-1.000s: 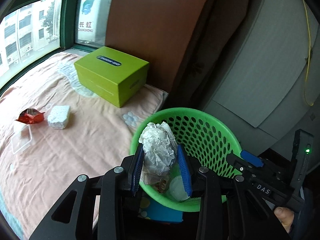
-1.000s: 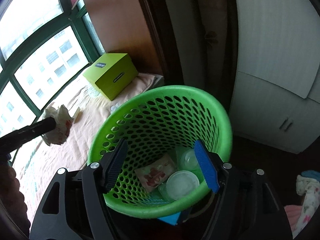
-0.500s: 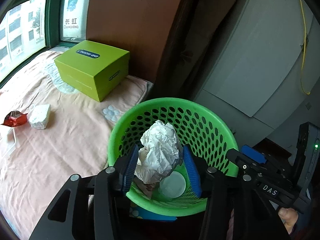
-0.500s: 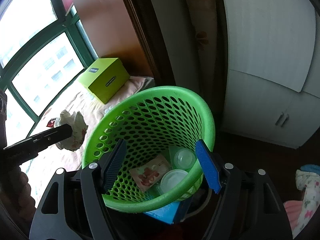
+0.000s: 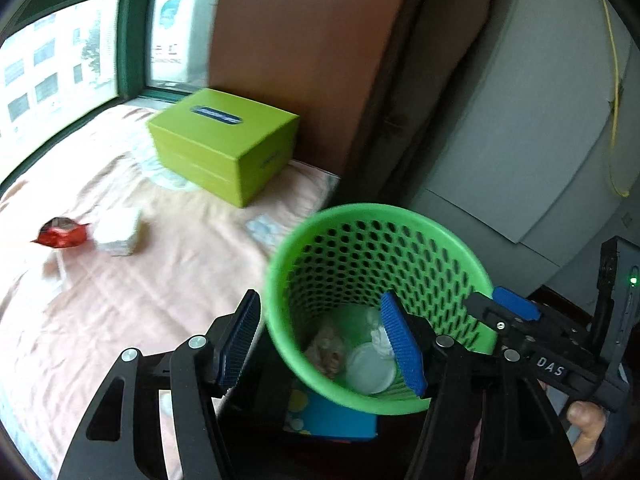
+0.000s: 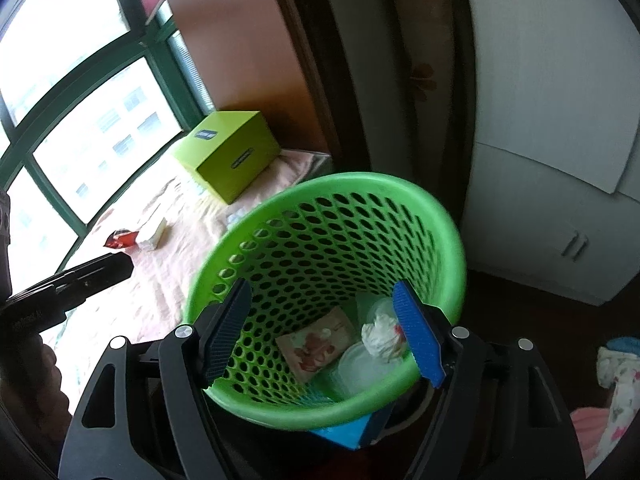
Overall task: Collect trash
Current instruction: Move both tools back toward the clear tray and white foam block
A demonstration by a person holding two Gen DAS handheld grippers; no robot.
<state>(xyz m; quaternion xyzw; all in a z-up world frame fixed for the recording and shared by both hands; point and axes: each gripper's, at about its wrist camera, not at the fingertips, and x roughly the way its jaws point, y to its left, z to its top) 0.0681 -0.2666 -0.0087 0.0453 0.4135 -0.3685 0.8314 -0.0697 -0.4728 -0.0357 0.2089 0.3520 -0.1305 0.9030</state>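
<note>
Left wrist view shows the left gripper [image 5: 320,344] now spread wide and empty over the near rim of the round green perforated plastic basket [image 5: 440,236]; half a second ago its blue pads were closed on a crumpled white paper wad, and that wad [image 6: 380,338] now lies at the bottom of the basket, beside a round white plastic lid [image 6: 362,366] and a flat printed pinkish wrapper [image 6: 320,342]. So the drop is made, and one more piece of trash counts as collected. The right gripper [image 6: 326,330] also stands wide open with nothing between its pads, one pad on each side of the basket's near rim, apparently not gripping it. Trash that still seems left lies on the peach cloth-covered ledge [image 5: 120,300] under the window: a crinkled red foil snack wrapper [image 5: 62,236] near the ledge's left edge, touching or just beside a white foam-like block [image 5: 118,232], with something pale and clear in front of them that is too blurred to name. A lime-green cardboard box [image 5: 224,148] sits at the ledge's far right corner, likely not trash. The left view is smeared by motion, the basket's base is partly hidden by the pads, and a blue patterned thing [image 5: 332,420] under the basket is cut off, so I cannot tell what it is.
</note>
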